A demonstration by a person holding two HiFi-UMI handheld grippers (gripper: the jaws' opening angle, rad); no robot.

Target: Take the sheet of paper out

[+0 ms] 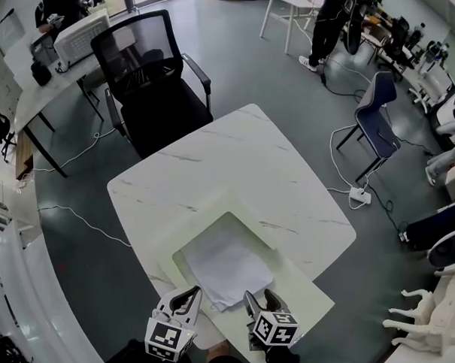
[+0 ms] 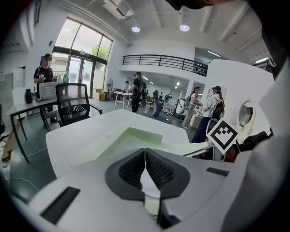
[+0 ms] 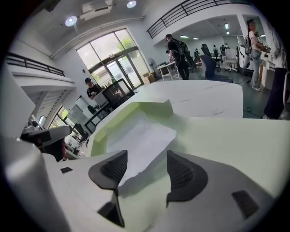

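Nearest the head camera, at the 6 o'clock edge of the frame, two handheld grippers point toward 12 o'clock over a pale green tray (image 1: 296, 285) on a white marble-look table (image 1: 212, 162). Left gripper (image 2: 145, 152) has its ribbed black jaws pressed together, tips meeting; its own view shows white behind the gap below the tips, but whether anything is pinched there cannot be told. Right gripper (image 3: 146, 159), at the left one's 3 o'clock, holds its jaws spread wide, with the near corner of the sheet of paper (image 1: 227, 263) lying between and just ahead of them, neither pad pressing on it. Slightly rumpled, the sheet rests in the tray's square recess, its near corner riding up over the recess's 6 o'clock rim toward the grippers. Beyond the table, at its 11 o'clock, stands a black mesh office chair (image 1: 151, 75); a blue chair (image 1: 377, 116) sits at 2 o'clock, and a person in dark clothes (image 1: 327, 18) stands by a white desk at 1 o'clock.
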